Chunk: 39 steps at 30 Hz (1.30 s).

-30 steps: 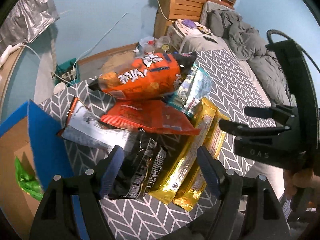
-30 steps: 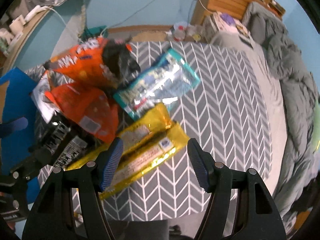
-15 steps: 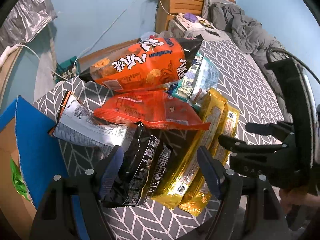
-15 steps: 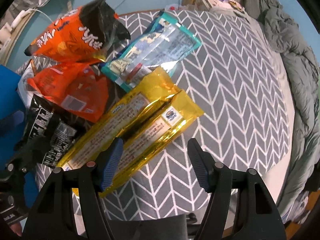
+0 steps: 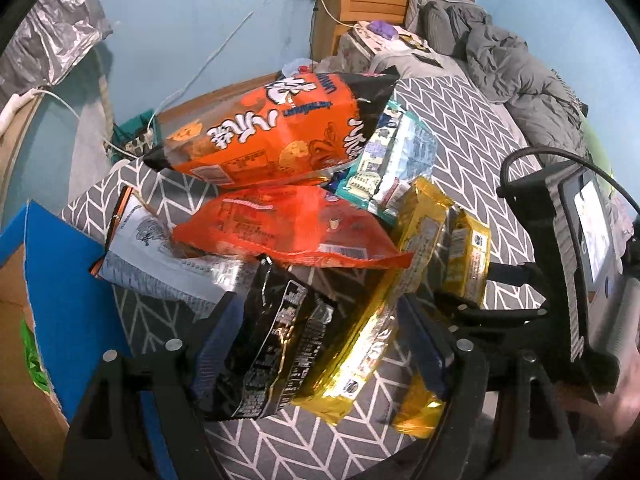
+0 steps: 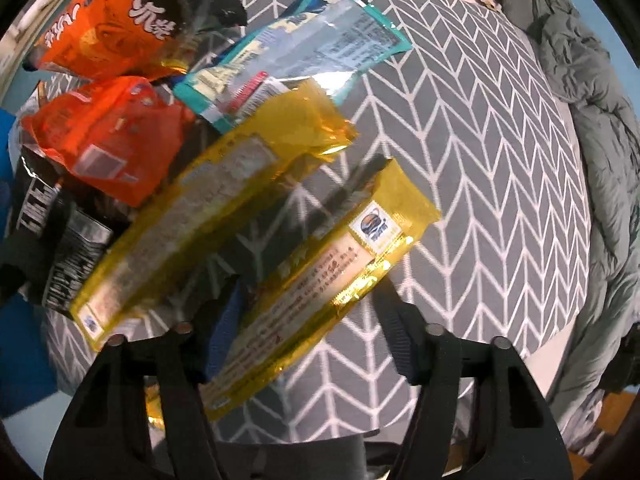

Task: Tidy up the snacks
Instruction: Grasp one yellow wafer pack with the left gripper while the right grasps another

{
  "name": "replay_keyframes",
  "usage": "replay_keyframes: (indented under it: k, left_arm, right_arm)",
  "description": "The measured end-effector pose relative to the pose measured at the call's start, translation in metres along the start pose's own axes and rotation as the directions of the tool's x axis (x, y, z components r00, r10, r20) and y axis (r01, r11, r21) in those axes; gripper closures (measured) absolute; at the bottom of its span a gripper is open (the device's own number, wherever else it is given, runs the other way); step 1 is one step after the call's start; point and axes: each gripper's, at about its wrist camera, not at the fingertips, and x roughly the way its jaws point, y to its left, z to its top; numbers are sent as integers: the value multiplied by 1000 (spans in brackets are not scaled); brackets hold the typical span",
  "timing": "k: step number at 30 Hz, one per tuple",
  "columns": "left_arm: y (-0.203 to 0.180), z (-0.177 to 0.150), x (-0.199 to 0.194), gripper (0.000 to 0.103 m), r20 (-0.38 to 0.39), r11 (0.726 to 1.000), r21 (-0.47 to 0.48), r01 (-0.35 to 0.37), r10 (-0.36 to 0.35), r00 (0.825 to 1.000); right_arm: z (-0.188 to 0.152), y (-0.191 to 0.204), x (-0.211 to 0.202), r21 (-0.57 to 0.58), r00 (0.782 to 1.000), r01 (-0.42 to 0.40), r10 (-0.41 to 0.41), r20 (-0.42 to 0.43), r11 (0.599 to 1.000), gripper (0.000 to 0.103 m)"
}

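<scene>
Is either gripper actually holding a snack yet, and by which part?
Not yet. The right gripper is closing around the near end of a gold packet, pads not clearly pressing. The left gripper straddles the black packet, ungripped.

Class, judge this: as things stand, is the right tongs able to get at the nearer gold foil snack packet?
Probably yes: the right tongs already straddle the nearer gold foil snack packet, jaws closing, nothing lying on top.

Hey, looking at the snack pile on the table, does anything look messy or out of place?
Yes. The snacks lie in a loose heap: the big orange chip bag sits tilted on other packets, and one yellow packet lies apart from its twin, between the closing right gripper.
</scene>
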Motion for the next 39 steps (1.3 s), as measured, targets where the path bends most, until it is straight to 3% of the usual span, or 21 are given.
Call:
replay_keyframes:
  k: [5, 8, 11, 18, 25, 36, 39]
  left_arm:
    - [-12, 3, -8, 22, 20, 1000, 11, -4, 3, 1000]
    - [-22, 3, -7, 22, 6, 999, 28, 17, -17, 1000]
    - [-37, 4, 4, 22, -24, 997, 73, 19, -17, 1000]
    - [-54, 4, 34, 22, -97, 995, 90, 36, -27, 995]
    - [-63, 4, 64, 22, -156, 991, 132, 22, -1, 988]
    - [-73, -4, 102, 23, -217, 990, 142, 9, 23, 976]
    - [-87, -5, 106, 30, -202, 981, 195, -19, 59, 978]
  right_arm:
    - [-5, -20, -1, -48, 1000, 13, -12, 20, 999, 64]
    - [-5, -36, -2, -81, 998, 39, -35, 46, 996, 68]
    - [-3, -51, -1, -99, 997, 49, -43, 60, 994, 68]
    - [14, -83, 2, -23, 998, -37, 38, 52, 999, 68]
    - [6, -103, 2, 30, 997, -63, 62, 39, 998, 68]
    - [-12, -79, 14, 104, 998, -67, 68, -7, 992, 61]
    - [-20, -78, 19, 106, 998, -65, 65, -2, 992, 61]
